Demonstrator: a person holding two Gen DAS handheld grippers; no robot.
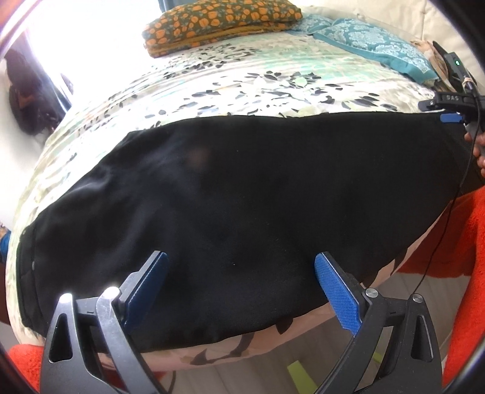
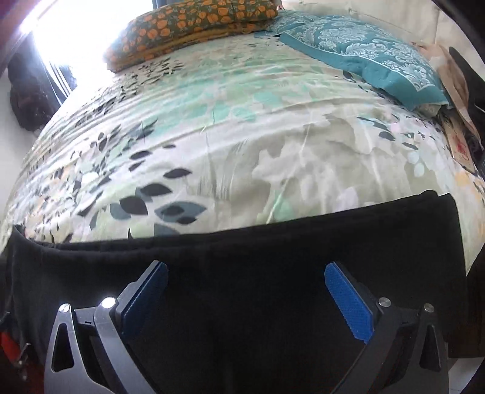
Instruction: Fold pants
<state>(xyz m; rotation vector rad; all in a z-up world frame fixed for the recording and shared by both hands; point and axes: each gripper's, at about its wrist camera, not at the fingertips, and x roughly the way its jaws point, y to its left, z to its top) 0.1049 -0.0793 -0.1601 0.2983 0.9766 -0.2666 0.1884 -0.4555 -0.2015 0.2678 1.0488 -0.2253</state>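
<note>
Pants, black, spread flat along near edge of bed, on leaf-patterned bedcover.

Left hand-held gripper low over near part of pants, jaws wide apart, blue pads holding nothing. Right hand-held gripper likewise wide apart over black cloth near its far edge, with nothing between pads; seen also at right border of left wrist view, beside end of pants. Waistband end toward left in left wrist view, straight hem end toward right in right wrist view. Orange-flowered pillow and teal patterned pillow at far end of bed, well apart from pants. Orange cloth at lower right, just beside bed edge.
</note>
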